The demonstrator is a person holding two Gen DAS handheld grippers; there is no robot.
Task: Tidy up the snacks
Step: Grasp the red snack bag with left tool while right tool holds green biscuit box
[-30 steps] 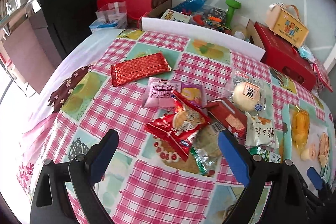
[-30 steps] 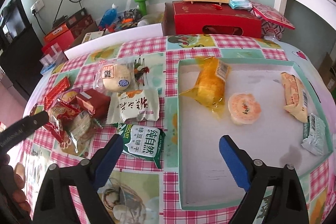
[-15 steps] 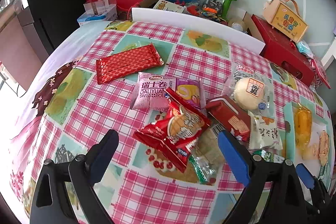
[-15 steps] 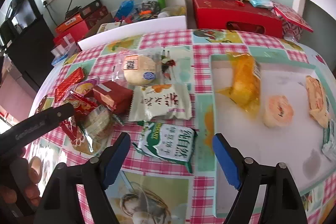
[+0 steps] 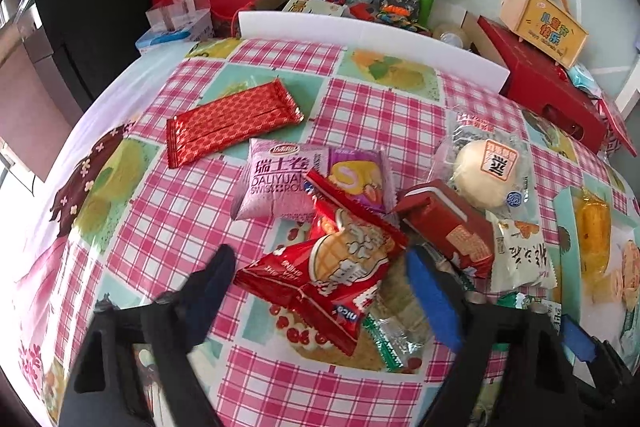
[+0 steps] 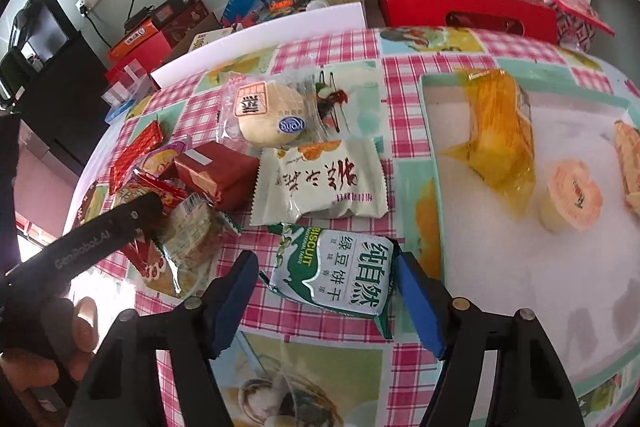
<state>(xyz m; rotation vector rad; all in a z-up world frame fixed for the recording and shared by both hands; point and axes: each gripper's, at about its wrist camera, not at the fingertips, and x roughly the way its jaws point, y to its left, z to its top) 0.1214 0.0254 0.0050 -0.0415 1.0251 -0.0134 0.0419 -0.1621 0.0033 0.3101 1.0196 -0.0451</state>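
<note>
A glossy wipe-clean checked tablecloth (image 5: 360,115) is gleaming under the light. The red wafer packet (image 5: 328,275) and the patterned red foil wrapper (image 5: 232,125) are shining like crinkled film, while the green biscuit packet (image 6: 340,277) is looking smooth and satiny. The red box (image 6: 216,173) is showing matt card. The tray (image 6: 434,187) is appearing as matt painted board.

Red nice wafer pack (image 5: 336,275) tilted atop the snack heap, green-white biscuit pack (image 6: 340,277) flat beside the tray (image 6: 434,227), both on the table.
</note>
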